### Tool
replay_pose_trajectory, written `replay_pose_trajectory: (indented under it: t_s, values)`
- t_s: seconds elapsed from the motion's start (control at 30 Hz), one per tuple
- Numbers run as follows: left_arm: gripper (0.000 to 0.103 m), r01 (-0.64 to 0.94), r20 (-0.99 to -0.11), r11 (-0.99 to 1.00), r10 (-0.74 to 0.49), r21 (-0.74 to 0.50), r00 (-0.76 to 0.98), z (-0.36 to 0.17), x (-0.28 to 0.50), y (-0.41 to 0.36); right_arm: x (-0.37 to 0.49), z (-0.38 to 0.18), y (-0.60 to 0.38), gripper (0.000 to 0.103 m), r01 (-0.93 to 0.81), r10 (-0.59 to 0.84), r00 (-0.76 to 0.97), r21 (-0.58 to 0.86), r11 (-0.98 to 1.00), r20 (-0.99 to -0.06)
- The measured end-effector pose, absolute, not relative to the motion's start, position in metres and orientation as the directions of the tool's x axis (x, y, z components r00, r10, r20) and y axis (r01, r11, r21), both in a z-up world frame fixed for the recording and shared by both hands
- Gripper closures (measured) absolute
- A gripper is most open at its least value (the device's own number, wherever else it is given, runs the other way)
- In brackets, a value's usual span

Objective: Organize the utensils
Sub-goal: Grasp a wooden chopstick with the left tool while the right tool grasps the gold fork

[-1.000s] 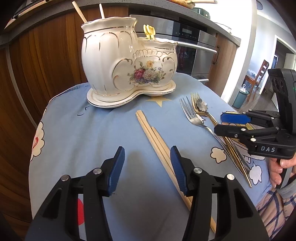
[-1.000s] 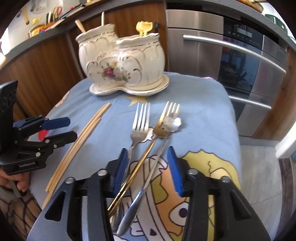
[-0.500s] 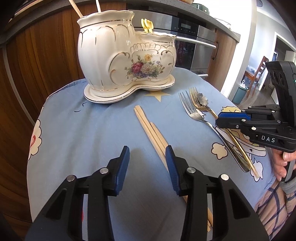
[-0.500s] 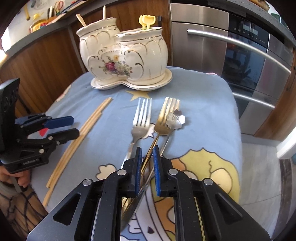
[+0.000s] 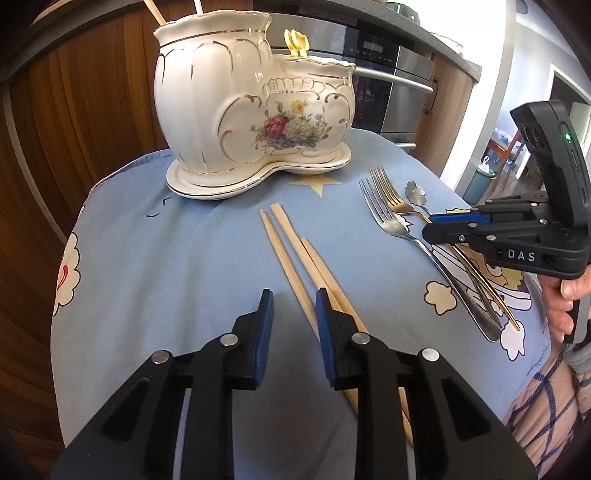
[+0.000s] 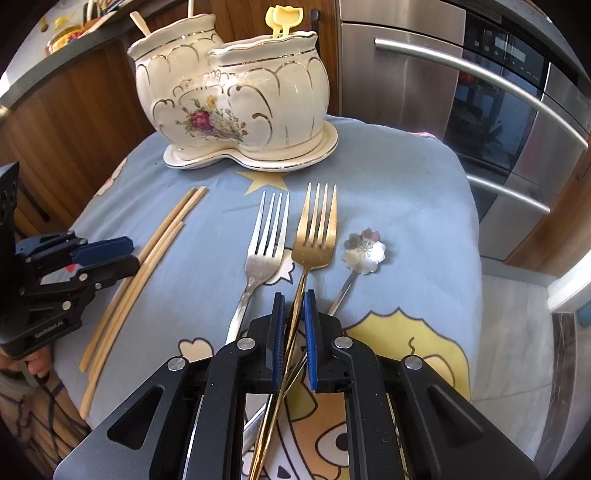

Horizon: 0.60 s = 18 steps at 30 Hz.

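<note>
Right wrist view: the right tongs (image 6: pixel 294 295) are clamped on the gold fork's (image 6: pixel 314 236) handle, silver fork (image 6: pixel 264 254) just left, flower spoon (image 6: pixel 364 251) right, all lying on the blue-clothed surface (image 6: pixel 406 192). The left tongs (image 5: pixel 293 299) have just been closing, narrow now, one chopstick (image 5: pixel 291 269) between the pads, not squeezed. Ceramic holder (image 5: pixel 251 107) sits behind.

A home kitchen is shown. A built-in stainless-steel oven (image 6: pixel 498 92) with long bar handles is set into wooden cabinets (image 5: pixel 74 110) just behind a cloth-covered worktop (image 6: pixel 406 192). Left of the oven, a counter (image 6: pixel 74 26) cluttered with kitchen things is seen, and beyond the oven a doorway (image 5: pixel 565 110) is visible.
</note>
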<state>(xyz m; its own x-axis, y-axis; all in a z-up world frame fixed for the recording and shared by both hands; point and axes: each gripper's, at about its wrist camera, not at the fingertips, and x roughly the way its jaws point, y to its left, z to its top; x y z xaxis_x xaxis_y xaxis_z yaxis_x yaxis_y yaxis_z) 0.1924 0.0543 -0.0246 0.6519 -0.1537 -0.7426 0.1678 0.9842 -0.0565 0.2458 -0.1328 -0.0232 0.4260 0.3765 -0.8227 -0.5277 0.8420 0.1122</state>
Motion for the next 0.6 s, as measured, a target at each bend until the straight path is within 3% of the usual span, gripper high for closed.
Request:
replay_pose_trajectory:
  t_s: [0.6]
  values:
    - [0.084, 0.255, -0.867, 0.963, -0.056, 0.084, 0.494, -0.015, 0.224, 0.049, 0.261, -0.020, -0.122, 0.092, -0.573, 0.321, 0.328, 0.083, 0.816, -0.888]
